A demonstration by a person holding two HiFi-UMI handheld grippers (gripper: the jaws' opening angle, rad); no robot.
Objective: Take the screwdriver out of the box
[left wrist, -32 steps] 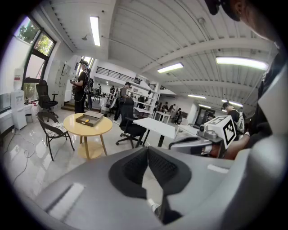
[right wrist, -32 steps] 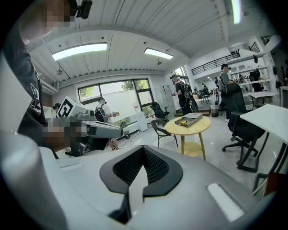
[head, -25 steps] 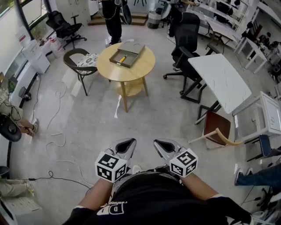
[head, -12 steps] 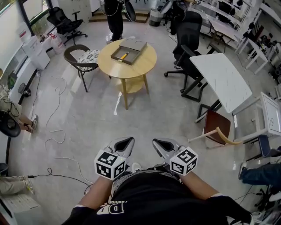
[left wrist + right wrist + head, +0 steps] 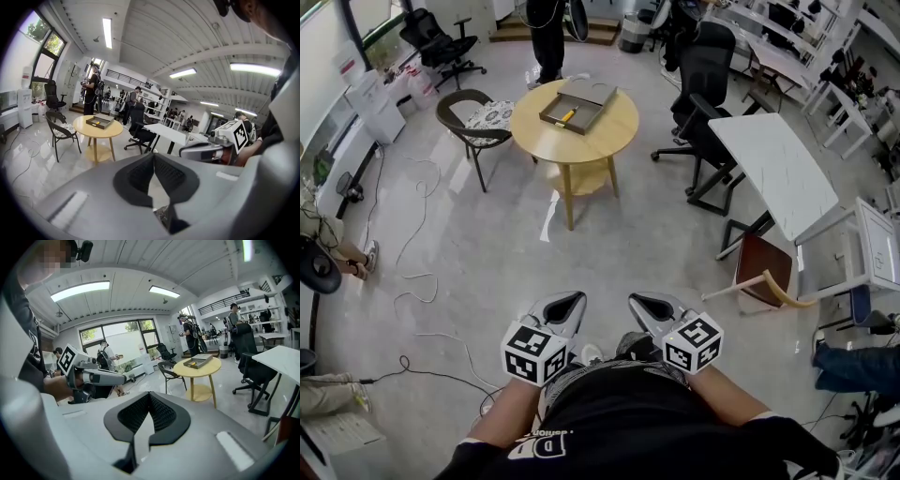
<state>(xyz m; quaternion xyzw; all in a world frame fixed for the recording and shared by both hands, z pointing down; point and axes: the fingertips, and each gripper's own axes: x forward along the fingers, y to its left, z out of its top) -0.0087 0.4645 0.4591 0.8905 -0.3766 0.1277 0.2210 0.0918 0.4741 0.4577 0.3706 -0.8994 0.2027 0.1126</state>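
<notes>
Far ahead, an open grey box (image 5: 579,102) lies on a round wooden table (image 5: 581,141), with a yellow-handled screwdriver (image 5: 567,115) inside it. Both grippers are held close to my body, well short of the table. The left gripper (image 5: 565,306) is shut with nothing in it, and so is the right gripper (image 5: 645,306). The left gripper view shows the table (image 5: 91,129) and box (image 5: 101,122) small in the distance beyond its shut jaws. The right gripper view shows the box (image 5: 198,361) on the table (image 5: 206,369) likewise.
A brown chair (image 5: 473,120) stands left of the table and black office chairs (image 5: 703,84) stand to its right. A white table (image 5: 773,169) and a wooden chair (image 5: 766,277) are at the right. Cables (image 5: 417,281) trail across the floor on the left. A person (image 5: 546,33) stands behind the table.
The room has slid slightly upward in the head view. Both grippers keep their place in front of my body and stay shut.
</notes>
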